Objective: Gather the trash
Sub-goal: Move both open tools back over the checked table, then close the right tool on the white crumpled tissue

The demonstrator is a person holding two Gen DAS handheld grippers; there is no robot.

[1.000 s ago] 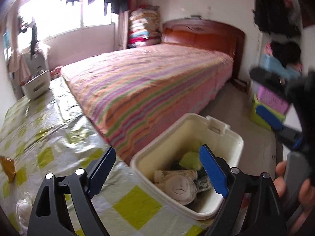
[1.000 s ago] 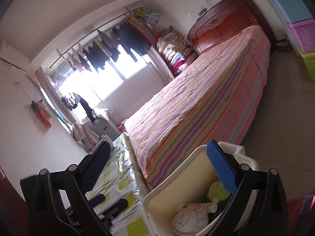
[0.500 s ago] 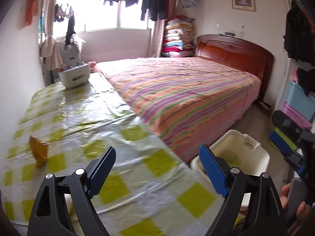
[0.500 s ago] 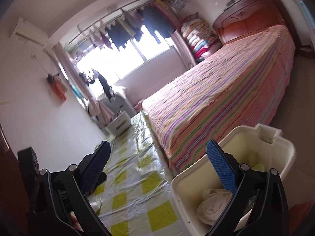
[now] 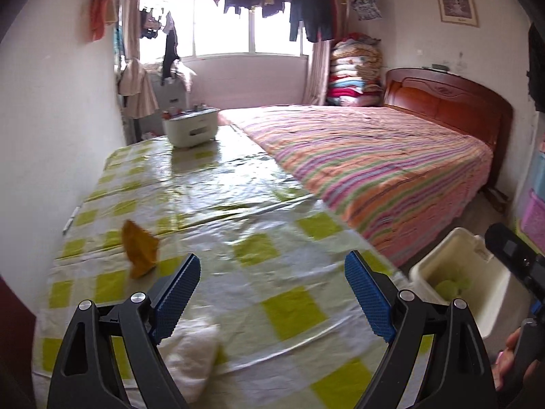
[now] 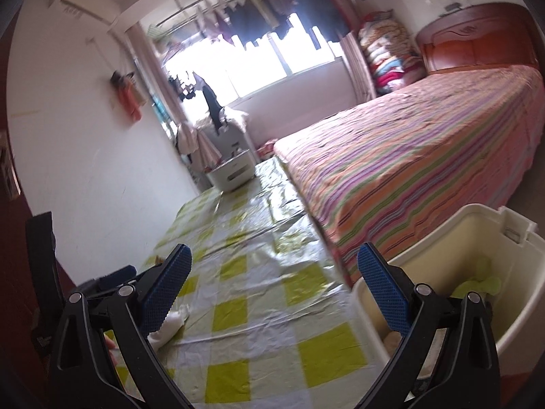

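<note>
Above the checkered counter (image 5: 272, 211) the left gripper (image 5: 272, 293) hangs with jaws wide apart and empty, a crumpled white tissue (image 5: 190, 358) just below its left finger and an orange wrapper (image 5: 139, 250) farther ahead. Right gripper (image 6: 272, 289), equally spread, holds nothing beside the cream bin (image 6: 470, 238).

Left gripper (image 5: 272, 293) hangs with fingers (image 5: 177, 298) spread wide, nothing between them; right gripper (image 6: 272, 288) likewise, level.
</note>
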